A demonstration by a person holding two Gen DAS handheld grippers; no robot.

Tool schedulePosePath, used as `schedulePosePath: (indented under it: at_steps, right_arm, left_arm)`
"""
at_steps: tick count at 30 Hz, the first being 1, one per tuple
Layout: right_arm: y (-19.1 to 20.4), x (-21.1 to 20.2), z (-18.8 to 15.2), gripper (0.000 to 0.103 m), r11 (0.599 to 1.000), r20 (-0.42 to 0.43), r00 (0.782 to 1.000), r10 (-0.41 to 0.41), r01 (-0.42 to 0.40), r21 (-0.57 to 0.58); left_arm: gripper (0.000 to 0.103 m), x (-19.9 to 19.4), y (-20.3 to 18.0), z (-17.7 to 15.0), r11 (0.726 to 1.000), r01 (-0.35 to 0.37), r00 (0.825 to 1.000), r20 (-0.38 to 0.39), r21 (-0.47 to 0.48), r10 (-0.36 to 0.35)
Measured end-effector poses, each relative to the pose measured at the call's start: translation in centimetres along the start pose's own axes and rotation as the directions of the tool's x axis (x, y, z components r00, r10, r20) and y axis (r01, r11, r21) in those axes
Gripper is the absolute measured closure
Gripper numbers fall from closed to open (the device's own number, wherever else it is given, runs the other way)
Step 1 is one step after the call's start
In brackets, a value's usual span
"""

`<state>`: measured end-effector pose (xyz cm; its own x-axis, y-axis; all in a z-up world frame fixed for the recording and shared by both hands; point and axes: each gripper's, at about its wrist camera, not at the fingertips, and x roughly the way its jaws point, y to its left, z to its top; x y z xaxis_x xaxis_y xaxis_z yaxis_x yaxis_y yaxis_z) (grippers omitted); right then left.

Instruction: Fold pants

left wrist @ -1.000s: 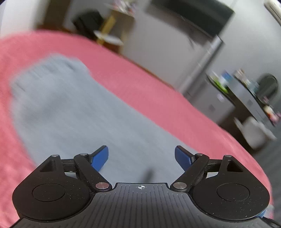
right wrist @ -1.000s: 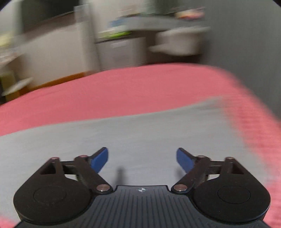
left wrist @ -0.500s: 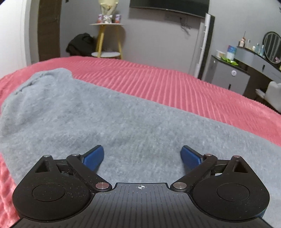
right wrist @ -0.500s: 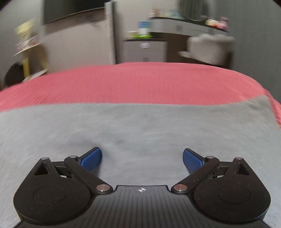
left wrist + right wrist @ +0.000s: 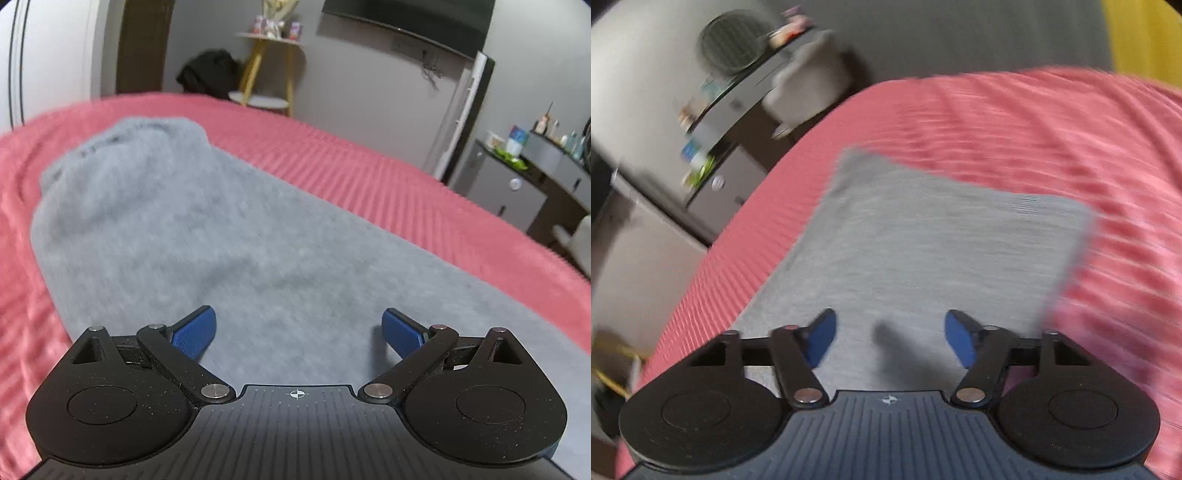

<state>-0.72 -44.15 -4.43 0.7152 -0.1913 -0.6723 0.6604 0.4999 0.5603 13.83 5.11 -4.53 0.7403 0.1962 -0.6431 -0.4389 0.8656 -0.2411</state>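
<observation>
Grey fleece pants (image 5: 192, 229) lie flat in a long strip on a red ribbed bedspread (image 5: 369, 177). In the left wrist view the bunched end (image 5: 122, 144) lies far left. My left gripper (image 5: 298, 332) is open and empty, just above the grey cloth. In the right wrist view the pants (image 5: 934, 243) end in a square edge ahead, blurred by motion. My right gripper (image 5: 888, 339) is open and empty over the cloth near that end.
The red bedspread (image 5: 1052, 125) surrounds the pants on all sides. Beyond the bed stand a yellow-legged side table (image 5: 269, 70), a grey dresser with bottles (image 5: 524, 173) and a white chair (image 5: 809, 92). The bed edge drops off at left in the right wrist view.
Both grippers stayed open. The right gripper swung to the right, toward the square end of the pants. The left gripper turned left, toward the bunched end.
</observation>
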Motion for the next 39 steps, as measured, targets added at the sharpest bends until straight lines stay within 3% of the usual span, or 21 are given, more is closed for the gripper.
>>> schedulePosePath:
  at_steps: [2, 3, 7, 13, 15, 18, 20, 21, 26, 30, 32, 34, 36, 37, 38, 39]
  right_arm:
    - [-2.8, -1.4, 0.3, 0.071, 0.996, -0.003, 1.000, 0.008, -0.008, 0.087]
    - [-3.1, -1.7, -0.1, 0.075, 0.994, 0.007, 1.000, 0.002, -0.003, 0.110]
    - [-6.6, -2.1, 0.0, 0.075, 0.982, -0.014, 0.999, -0.046, 0.048, 0.182]
    - [-6.1, -0.7, 1.9, 0.072, 0.986, -0.024, 1.000, -0.019, 0.023, 0.166]
    - [-5.3, 1.4, 3.7, 0.072, 0.987, -0.042, 0.999, -0.010, 0.017, 0.160]
    - [-4.6, 1.3, 4.5, 0.072, 0.986, -0.027, 1.000, 0.008, -0.004, 0.165]
    - [-3.6, 0.5, 4.5, 0.086, 0.994, 0.002, 1.000, 0.026, -0.026, 0.107]
    - [-3.1, 0.3, 4.5, 0.087, 0.997, 0.011, 0.999, 0.033, -0.033, 0.071]
    - [-1.5, -1.0, 4.2, 0.087, 0.997, 0.036, 0.996, 0.076, -0.076, -0.013]
    - [-1.4, -1.0, 4.5, 0.083, 0.997, 0.037, 0.996, 0.083, -0.083, -0.002]
    - [-2.1, 0.1, 4.5, 0.058, 0.998, 0.006, 0.998, 0.059, -0.059, 0.020]
    - [-2.8, 1.4, 4.4, 0.050, 0.999, -0.031, 0.999, 0.026, -0.025, 0.025]
    - [-3.2, 1.8, 4.2, 0.059, 1.000, -0.030, 0.999, 0.014, -0.013, 0.022]
    - [-3.2, 1.7, 4.2, 0.076, 1.000, -0.016, 1.000, 0.010, -0.009, 0.015]
    - [-3.1, 1.4, 4.2, 0.085, 1.000, 0.000, 1.000, 0.006, -0.006, 0.006]
    - [-3.0, 1.2, 4.3, 0.086, 1.000, 0.011, 1.000, 0.006, -0.006, -0.001]
  left_arm:
    - [0.003, -0.4, -0.2, -0.4, 0.999, 0.042, 0.998, -0.036, -0.003, -0.042]
    - [0.003, -0.6, -0.5, -0.7, 0.998, 0.064, 0.996, -0.057, 0.009, -0.064]
    - [0.003, -2.1, -2.2, -2.2, 0.985, 0.122, 0.988, -0.114, 0.119, -0.108]
    - [0.003, -4.8, -0.9, -2.8, 0.973, 0.225, 0.963, -0.158, 0.043, -0.216]
    - [0.003, -5.5, -0.3, -2.6, 0.977, 0.215, 0.964, -0.164, 0.013, -0.210]
    - [0.003, -6.6, 0.5, -2.4, 0.981, 0.196, 0.967, -0.163, -0.011, -0.195]
    - [0.003, -7.1, 0.6, -2.3, 0.983, 0.182, 0.970, -0.163, 0.000, -0.180]
    - [0.003, -7.3, 0.5, -2.3, 0.984, 0.179, 0.972, -0.159, 0.011, -0.175]
    - [0.003, -7.9, 0.0, -2.3, 0.978, 0.202, 0.974, -0.121, 0.059, -0.193]
    - [0.003, -7.4, 0.2, -2.7, 0.975, 0.223, 0.967, -0.127, 0.010, -0.220]
    - [0.003, -7.1, 0.2, -2.9, 0.973, 0.229, 0.966, -0.125, 0.008, -0.227]
    - [0.003, -6.9, -0.1, -3.1, 0.975, 0.221, 0.967, -0.130, 0.020, -0.217]
    - [0.003, -6.7, -0.4, -3.3, 0.976, 0.215, 0.969, -0.133, 0.037, -0.209]
    - [0.003, -6.7, -0.5, -3.4, 0.977, 0.206, 0.972, -0.129, 0.049, -0.199]
    - [0.003, -6.7, -0.6, -3.5, 0.978, 0.200, 0.974, -0.123, 0.058, -0.191]
    - [0.003, -6.6, -0.8, -3.5, 0.979, 0.194, 0.975, -0.120, 0.067, -0.185]
